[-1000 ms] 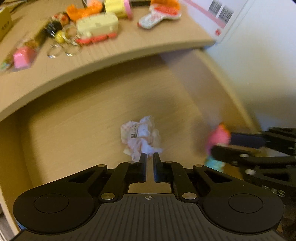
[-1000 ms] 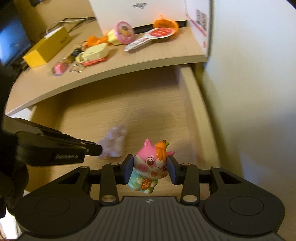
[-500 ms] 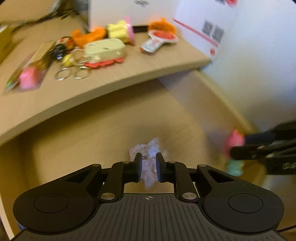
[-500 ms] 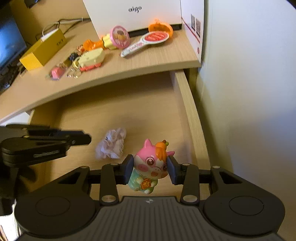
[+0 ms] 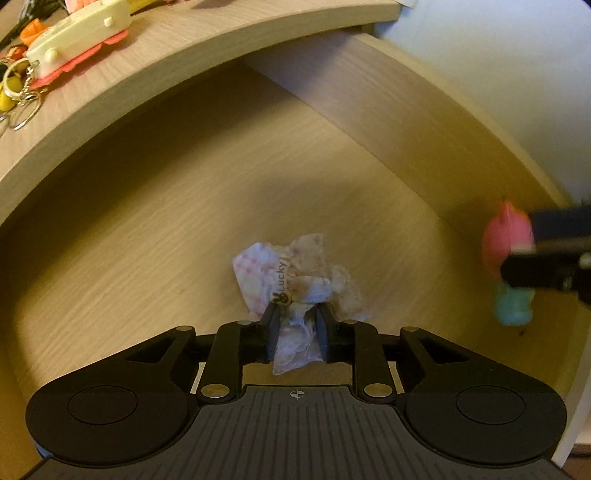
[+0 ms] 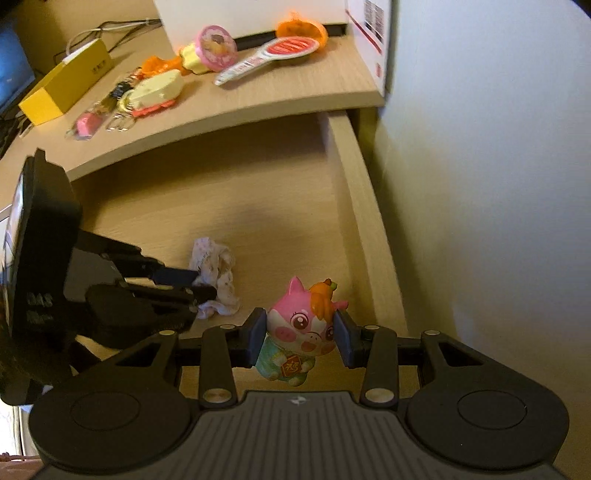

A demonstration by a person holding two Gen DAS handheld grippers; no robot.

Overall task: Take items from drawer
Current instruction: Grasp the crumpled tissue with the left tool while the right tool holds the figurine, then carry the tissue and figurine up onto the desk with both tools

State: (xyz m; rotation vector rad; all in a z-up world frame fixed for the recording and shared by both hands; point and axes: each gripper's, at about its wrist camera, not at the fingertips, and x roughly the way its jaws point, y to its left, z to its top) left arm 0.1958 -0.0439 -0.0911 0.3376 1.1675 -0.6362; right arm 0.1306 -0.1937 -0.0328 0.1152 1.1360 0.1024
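Left wrist view: pale wood-grain drawer (image 5: 155,236) pulled open under the curved front edge of a desktop (image 5: 207,37) of the same wood; a plain whitish wall (image 5: 517,74) runs along its right side. On the drawer floor lies a crumpled wrapper (image 5: 295,280), pink-checked with "Lucky" printed on it. The left gripper (image 5: 295,325) points steeply down with its jaws just opened partway; the wrapper's near end sits between the pads, whether pressed I cannot tell. On the desktop, a cream and red toy (image 5: 77,40) and key rings (image 5: 18,107). Far right, blurred, a pink pig figurine (image 5: 509,258) in black fingers. Right wrist view: the right gripper (image 6: 301,336) is closed on the figurine, pads against both sides of its head, low over the drawer near the right wall. Desktop beyond carries a yellow box (image 6: 66,88), a white carton (image 6: 303,14), a red and white brush (image 6: 269,59), and small toys. Warm yellowish light.
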